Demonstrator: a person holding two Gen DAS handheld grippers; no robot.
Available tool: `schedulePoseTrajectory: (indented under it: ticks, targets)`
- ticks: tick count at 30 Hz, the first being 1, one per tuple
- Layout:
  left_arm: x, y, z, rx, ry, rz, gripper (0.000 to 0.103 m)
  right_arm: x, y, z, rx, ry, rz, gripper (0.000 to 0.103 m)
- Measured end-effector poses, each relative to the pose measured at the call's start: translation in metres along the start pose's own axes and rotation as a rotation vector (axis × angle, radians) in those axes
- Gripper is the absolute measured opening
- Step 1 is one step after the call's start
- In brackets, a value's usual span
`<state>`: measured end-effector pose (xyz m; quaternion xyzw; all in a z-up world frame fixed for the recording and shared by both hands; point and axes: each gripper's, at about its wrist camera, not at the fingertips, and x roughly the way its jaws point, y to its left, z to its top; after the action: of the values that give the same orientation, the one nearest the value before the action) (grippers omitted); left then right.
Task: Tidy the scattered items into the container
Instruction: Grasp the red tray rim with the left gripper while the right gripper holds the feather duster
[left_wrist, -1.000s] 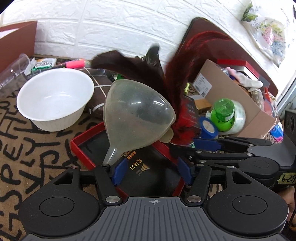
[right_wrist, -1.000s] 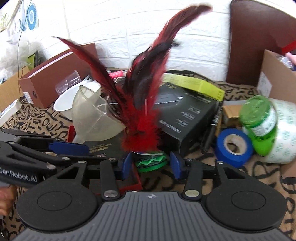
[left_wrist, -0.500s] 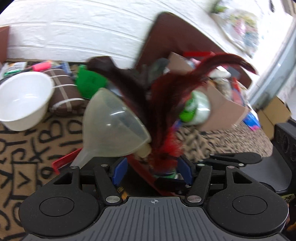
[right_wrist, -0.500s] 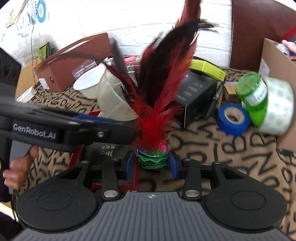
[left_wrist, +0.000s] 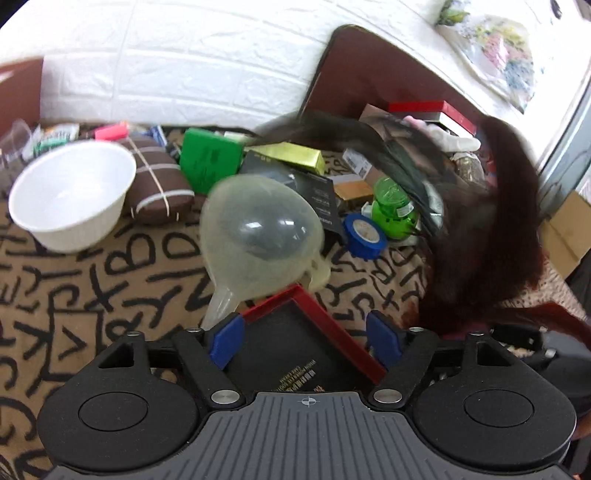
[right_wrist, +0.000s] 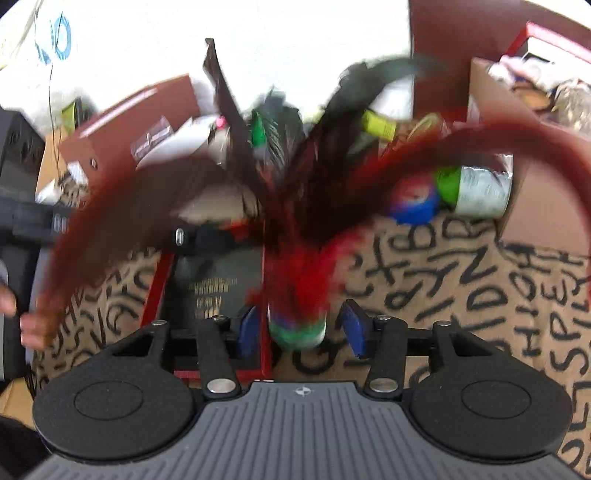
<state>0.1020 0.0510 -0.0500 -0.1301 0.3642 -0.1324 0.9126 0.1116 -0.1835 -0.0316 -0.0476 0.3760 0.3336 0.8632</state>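
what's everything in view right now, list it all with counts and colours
funnel: 1, translucent, spout by the left jaws
red tray: 1, red rim, black inside, beneath the left gripper
feather shuttlecock: 1, red and black feathers, green base, between the right jaws, blurred
bowl: 1, white, far left
football: 1, brown, beside the bowl
green box: 1, behind the funnel
black box: 1, behind the funnel
tape roll: 1, blue, mid right
green bottle: 1, beside the tape
cardboard box: 1, brown, right
left gripper: black, blue pads, open
right gripper: black, blue pads, open
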Motion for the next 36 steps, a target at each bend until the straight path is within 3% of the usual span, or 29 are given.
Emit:
schedulePoseTrajectory:
  ticks: [5, 8, 10, 13, 18, 21, 24, 36]
  targets:
    - [0.002, 0.009, 0.003, 0.001, -0.015, 0.042, 0.086, 0.005, 0.003, 0.006, -0.011, -0.021, -0.028, 0.054]
    - [0.003, 0.018, 0.006, -0.012, -0.017, 0.069, 0.087, 0.007, 0.000, 0.006, -0.010, -0.012, -0.032, 0.040]
    - [0.008, 0.025, 0.008, -0.018, 0.003, 0.071, 0.086, 0.006, 0.000, 0.007, -0.019, -0.010, -0.040, 0.025]
    - [0.016, 0.026, 0.007, 0.003, 0.042, 0.077, 0.080, 0.003, 0.001, 0.010, -0.031, -0.015, -0.065, 0.022]
    - [-0.005, 0.023, 0.006, 0.016, 0.011, 0.034, 0.078, -0.011, 0.001, 0.009, -0.035, -0.027, -0.100, 0.021]
    - [-0.018, 0.016, 0.006, 0.044, 0.012, -0.031, 0.077, -0.021, -0.001, 0.005, -0.031, -0.028, -0.106, 0.021]
    - [-0.018, 0.006, 0.004, 0.098, 0.034, -0.081, 0.070, -0.024, -0.003, 0.001, -0.026, -0.017, -0.108, 0.021]
    - [0.033, 0.005, 0.006, 0.191, 0.081, 0.070, 0.069, -0.023, -0.008, -0.011, 0.043, 0.004, -0.092, 0.022]
